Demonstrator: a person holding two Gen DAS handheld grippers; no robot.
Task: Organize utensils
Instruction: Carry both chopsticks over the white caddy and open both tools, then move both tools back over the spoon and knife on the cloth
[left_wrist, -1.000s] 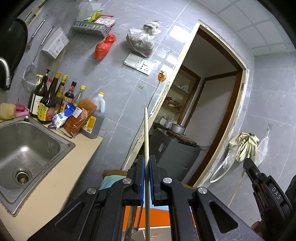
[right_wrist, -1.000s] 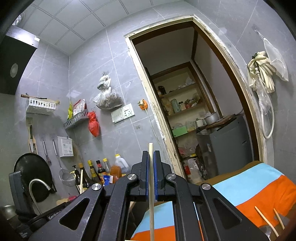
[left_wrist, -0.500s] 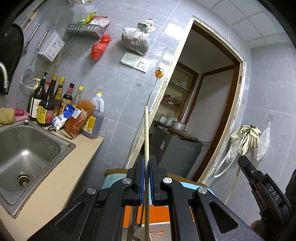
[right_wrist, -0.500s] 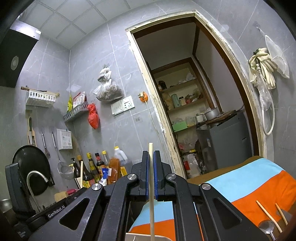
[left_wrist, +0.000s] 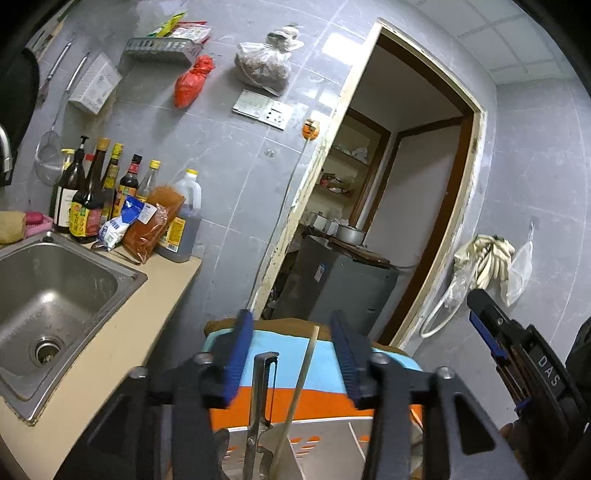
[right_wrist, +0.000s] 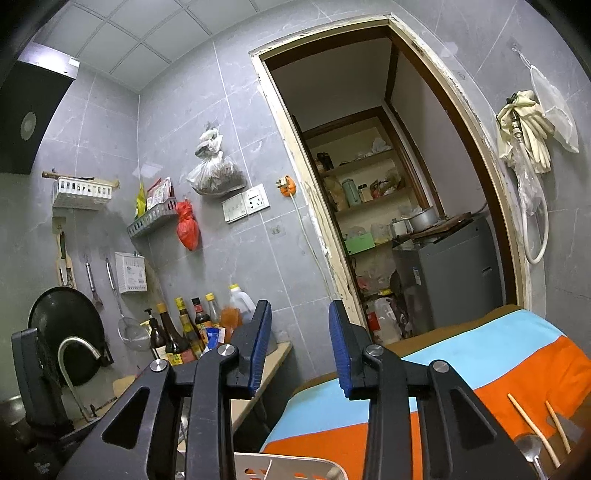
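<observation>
In the left wrist view my left gripper (left_wrist: 291, 354) is open and empty above a white utensil holder (left_wrist: 321, 439). A wooden chopstick (left_wrist: 299, 391) leans upright in the holder beside metal tongs (left_wrist: 263, 398). My right gripper (right_wrist: 301, 343) is open and empty above the holder's rim (right_wrist: 291, 467); its side also shows in the left wrist view (left_wrist: 517, 354). Two more chopsticks (right_wrist: 532, 428) and a spoon (right_wrist: 530, 448) lie on the orange and blue cloth (right_wrist: 480, 369) at lower right.
A steel sink (left_wrist: 48, 295) and counter with sauce bottles (left_wrist: 96, 199) lie to the left. A doorway (left_wrist: 388, 206) with a grey appliance (left_wrist: 340, 288) is straight ahead. Gloves (right_wrist: 524, 129) hang on the right wall. A black pan (right_wrist: 66, 325) stands by the tap.
Both grippers were shut on a chopstick each and have opened. The left one's chopstick now stands in the holder; the right one's is gone from between its fingers.
</observation>
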